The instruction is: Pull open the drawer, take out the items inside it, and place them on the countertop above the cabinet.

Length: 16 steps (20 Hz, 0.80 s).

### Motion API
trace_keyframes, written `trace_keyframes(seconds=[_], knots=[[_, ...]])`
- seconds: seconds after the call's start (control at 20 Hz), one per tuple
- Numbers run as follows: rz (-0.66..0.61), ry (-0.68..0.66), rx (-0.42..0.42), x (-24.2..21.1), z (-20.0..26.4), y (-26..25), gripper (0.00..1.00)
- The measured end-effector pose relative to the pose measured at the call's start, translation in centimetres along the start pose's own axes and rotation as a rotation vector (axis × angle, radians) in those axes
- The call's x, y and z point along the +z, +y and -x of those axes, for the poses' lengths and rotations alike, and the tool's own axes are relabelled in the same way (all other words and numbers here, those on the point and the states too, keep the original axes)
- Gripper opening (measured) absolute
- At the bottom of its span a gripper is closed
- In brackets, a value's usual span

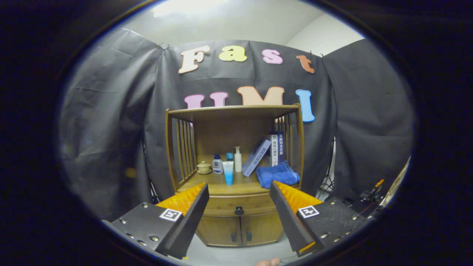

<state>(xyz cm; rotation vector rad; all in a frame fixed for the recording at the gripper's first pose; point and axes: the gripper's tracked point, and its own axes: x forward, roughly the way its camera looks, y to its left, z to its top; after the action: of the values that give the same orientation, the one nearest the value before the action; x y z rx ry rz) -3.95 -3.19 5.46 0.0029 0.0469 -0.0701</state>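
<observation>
The drawer (236, 207) at lower centre is seen shut, bottles (228, 164) and towel (277, 174) lying on the surface (221, 186); either stage fits. The hand-held gripper (239, 192) is held wide, empty.

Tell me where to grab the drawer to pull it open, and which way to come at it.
Take the small dark knob at the middle of the closed drawer front, coming straight on from the front. It is the only part that sticks out of the flat wooden face. The gripper is open, apart from the cabinet, with the knob between its fingers.
</observation>
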Motion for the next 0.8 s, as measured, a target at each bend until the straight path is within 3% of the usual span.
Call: trace_keyframes(seconds=[0.8], knots=[[0.001,-0.049,0.029,0.0,0.8,1.4,0.99]])
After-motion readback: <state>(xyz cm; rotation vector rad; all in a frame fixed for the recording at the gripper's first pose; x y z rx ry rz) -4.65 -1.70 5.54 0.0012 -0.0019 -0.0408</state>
